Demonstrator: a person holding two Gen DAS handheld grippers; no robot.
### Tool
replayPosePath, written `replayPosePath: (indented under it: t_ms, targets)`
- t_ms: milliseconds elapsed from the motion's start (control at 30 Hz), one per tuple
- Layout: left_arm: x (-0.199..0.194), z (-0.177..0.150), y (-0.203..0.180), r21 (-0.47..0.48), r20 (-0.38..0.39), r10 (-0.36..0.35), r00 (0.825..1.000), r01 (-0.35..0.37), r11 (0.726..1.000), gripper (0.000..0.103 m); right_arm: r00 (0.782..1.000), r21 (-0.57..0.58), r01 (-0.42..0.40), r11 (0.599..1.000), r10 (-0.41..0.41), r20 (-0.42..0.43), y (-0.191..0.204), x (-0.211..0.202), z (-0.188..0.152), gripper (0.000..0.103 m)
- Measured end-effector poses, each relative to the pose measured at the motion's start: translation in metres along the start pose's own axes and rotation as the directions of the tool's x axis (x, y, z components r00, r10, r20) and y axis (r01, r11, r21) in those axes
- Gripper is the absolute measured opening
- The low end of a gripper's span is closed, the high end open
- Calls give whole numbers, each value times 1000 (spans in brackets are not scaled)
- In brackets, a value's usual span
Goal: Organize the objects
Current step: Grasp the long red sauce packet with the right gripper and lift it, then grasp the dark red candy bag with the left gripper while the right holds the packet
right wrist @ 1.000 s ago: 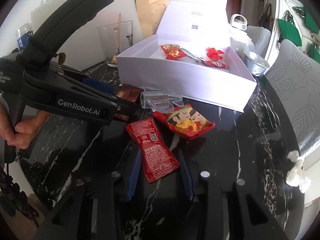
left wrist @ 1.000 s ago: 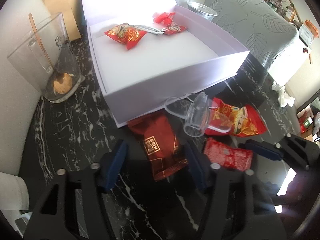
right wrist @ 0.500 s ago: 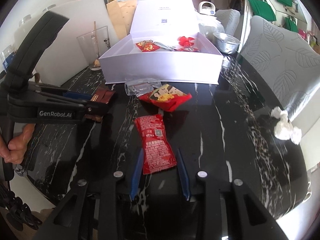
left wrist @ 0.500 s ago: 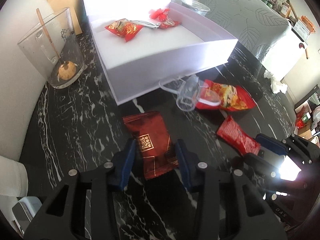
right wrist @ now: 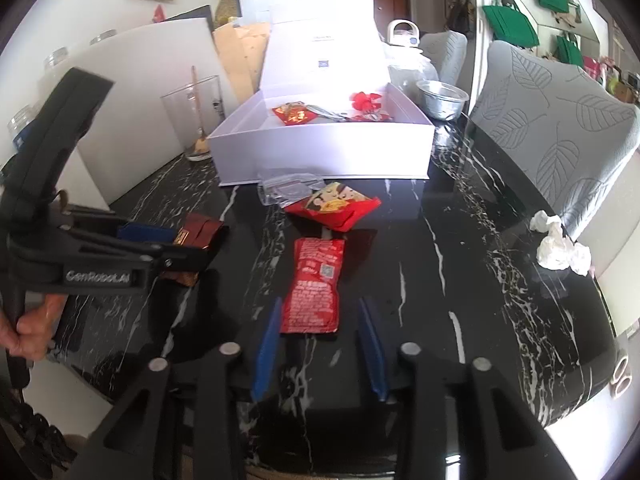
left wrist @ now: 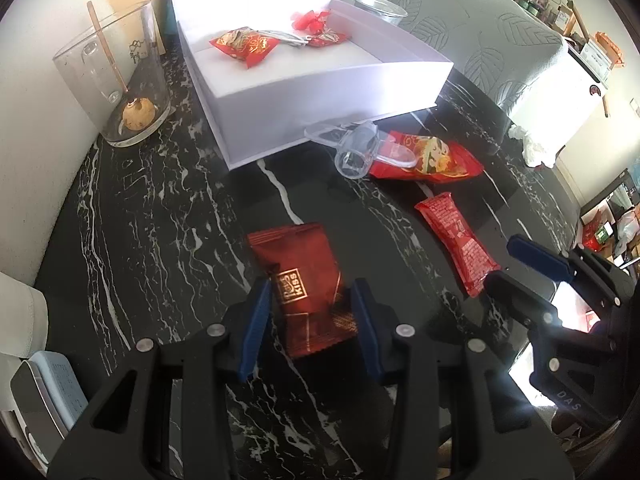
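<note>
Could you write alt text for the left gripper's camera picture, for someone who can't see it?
The left gripper straddles a dark red foil snack packet on a black marble table. Beyond stands an open white box with red sweets inside.

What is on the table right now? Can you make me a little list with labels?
table: black marble with white veins
box: white, lid open, a few red snacks inside
left gripper: jaws around the dark red snack packet, pads at its sides
right gripper: jaws opening, bright red sachet between them, not pressed
other snack: red and yellow bag near the box
clear scoop: lying partly on that bag
glass: a stick and a cookie inside
tissue: crumpled, by the table edge
</note>
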State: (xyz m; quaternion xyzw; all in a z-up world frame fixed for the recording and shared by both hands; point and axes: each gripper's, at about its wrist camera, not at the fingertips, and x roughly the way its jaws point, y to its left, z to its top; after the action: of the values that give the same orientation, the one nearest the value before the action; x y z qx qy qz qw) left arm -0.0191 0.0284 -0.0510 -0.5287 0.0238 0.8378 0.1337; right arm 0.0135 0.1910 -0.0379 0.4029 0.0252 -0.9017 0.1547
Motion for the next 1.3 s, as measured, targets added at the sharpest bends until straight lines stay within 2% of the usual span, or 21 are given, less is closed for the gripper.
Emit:
replayPosePath:
  t_ms: [233, 367, 500, 667, 767, 800, 867, 900, 933, 1300]
  targets:
    - [1, 1, -1, 17, 5, 22, 1000, -22, 1000, 42, 998, -45, 66, 997, -65, 8, 9, 12, -1, 48]
    - [2, -1, -6, 37, 11, 34, 999, -34, 999, 53, 997, -69, 82, 994, -81, 15, 14, 17, -1, 48]
    - [3, -5, -12, 63, 23, 58, 998, -60, 996, 55, 997, -77, 80, 994, -79, 16, 19, 23, 0, 48]
    - [3, -7, -12, 56, 34, 53, 998, -55, 997, 55, 998, -65, 63, 996, -62, 13, 20, 26, 1, 49]
    - [2, -9, -13, 63, 43, 57, 997, -60, 996, 49, 998, -60, 58, 997, -57, 4, 20, 26, 3, 49]
    - [1, -9, -12, 61, 46, 57, 997, -60, 996, 42, 998, -58, 58, 997, -58, 1, 21, 26, 3, 49]
    - [1, -9, -12, 58, 46, 55, 997, -58, 997, 40, 999, -57, 53, 997, -53, 4, 21, 26, 3, 48]
    - [1, -9, -12, 57, 47, 53, 997, -56, 997, 38, 999, -61, 46, 997, -45, 6, 22, 26, 3, 43]
    - [1, -9, -12, 59, 49, 53, 997, -55, 997, 36, 999, -65, 40, 997, -39, 6, 22, 25, 3, 31]
    - [-3, -5, -10, 34, 36, 32, 999, -33, 999, 31, 1000, -6, -14, 1000, 14, -18, 15, 23, 7, 23]
